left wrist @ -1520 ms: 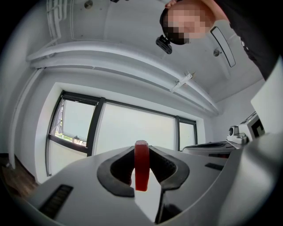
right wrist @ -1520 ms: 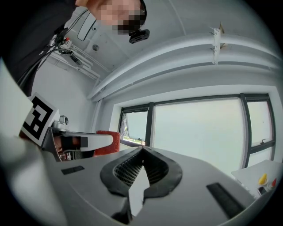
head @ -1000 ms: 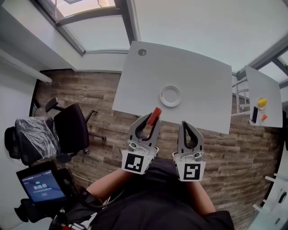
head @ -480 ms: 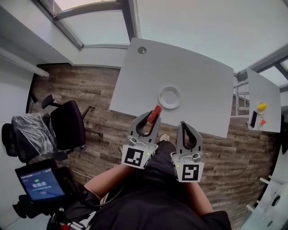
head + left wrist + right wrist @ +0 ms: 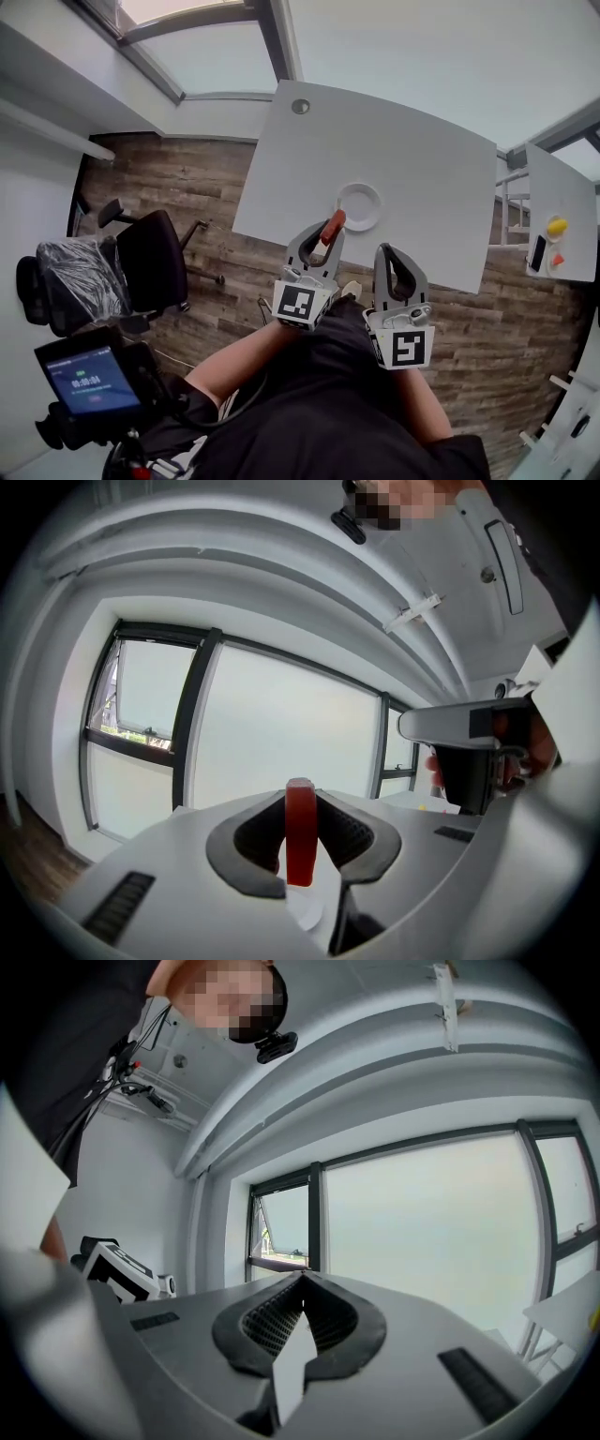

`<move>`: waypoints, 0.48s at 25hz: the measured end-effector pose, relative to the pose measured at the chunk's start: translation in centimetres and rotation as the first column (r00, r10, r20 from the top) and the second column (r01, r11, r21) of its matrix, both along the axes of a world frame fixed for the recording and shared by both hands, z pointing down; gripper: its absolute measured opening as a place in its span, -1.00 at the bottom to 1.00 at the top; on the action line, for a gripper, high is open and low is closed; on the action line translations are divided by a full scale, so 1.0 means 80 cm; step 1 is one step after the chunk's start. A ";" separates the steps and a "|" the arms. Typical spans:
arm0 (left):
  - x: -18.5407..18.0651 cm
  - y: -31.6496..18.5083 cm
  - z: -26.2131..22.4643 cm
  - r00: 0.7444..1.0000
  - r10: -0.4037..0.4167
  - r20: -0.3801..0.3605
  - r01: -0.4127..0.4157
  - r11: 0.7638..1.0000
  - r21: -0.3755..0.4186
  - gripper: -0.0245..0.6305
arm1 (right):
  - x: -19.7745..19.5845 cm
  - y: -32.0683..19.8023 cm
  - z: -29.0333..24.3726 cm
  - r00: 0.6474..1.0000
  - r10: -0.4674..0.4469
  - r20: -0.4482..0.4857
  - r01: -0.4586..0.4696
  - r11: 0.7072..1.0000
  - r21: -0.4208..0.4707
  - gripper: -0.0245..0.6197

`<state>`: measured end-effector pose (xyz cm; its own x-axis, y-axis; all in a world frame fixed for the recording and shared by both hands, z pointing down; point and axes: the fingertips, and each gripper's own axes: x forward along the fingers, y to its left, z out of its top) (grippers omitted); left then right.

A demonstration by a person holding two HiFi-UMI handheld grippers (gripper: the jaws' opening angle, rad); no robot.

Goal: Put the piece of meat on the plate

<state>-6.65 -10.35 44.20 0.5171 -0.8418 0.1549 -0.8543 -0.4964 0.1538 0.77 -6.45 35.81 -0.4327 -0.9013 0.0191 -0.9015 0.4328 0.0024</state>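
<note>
The left gripper (image 5: 328, 232) is clamping the piece of meat (image 5: 333, 226), a red strip, between its pads. Its jaws are standing partly apart, only as wide as the strip is thick. In the left gripper view the meat (image 5: 300, 832) is standing on edge between the pads, and in the head view its long axis is running along the jaws and out past their tips.

The white plate (image 5: 360, 187) is lying on the grey table (image 5: 403, 150), just ahead of those tips and a little to their right, so the strip's free end is pointing nearly at the plate's rim. How high the meat is hanging above the table cannot be told.

The right gripper (image 5: 388, 249) is waiting beside the left one with its jaws together and holding nothing. The plate is lying ahead and to its left, so the loaded left gripper looks the nearer one for the drop.
</note>
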 end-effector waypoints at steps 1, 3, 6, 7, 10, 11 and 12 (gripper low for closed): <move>0.004 -0.002 0.005 1.000 0.009 0.009 -0.009 1.000 -0.005 -0.64 | 0.004 0.000 0.001 1.000 0.009 -0.002 -0.009 1.000 -0.005 -0.91; 0.016 -0.008 0.014 0.999 0.026 0.024 -0.026 1.000 -0.013 -0.64 | 0.016 -0.005 0.001 0.999 0.029 -0.015 -0.029 1.000 -0.012 -0.91; 0.034 -0.021 0.033 0.999 0.032 0.032 -0.030 0.999 -0.036 -0.64 | 0.032 -0.017 0.003 0.999 0.038 -0.021 -0.038 0.999 -0.009 -0.91; 0.041 -0.025 0.043 0.999 0.030 0.033 -0.029 0.998 -0.050 -0.64 | 0.037 -0.021 0.005 0.999 0.036 -0.022 -0.036 0.999 -0.009 -0.91; 0.064 -0.043 0.073 0.999 0.024 0.035 -0.020 0.993 -0.114 -0.64 | 0.060 -0.041 0.012 0.999 0.032 -0.009 -0.032 0.999 -0.014 -0.91; 0.068 -0.046 0.080 0.999 0.024 0.036 -0.019 0.991 -0.132 -0.64 | 0.065 -0.044 0.012 0.999 0.037 -0.001 -0.037 0.999 -0.014 -0.91; 0.070 -0.048 0.084 0.999 0.026 0.039 -0.021 0.989 -0.144 -0.64 | 0.067 -0.043 0.012 0.999 0.043 0.004 -0.042 0.999 -0.013 -0.91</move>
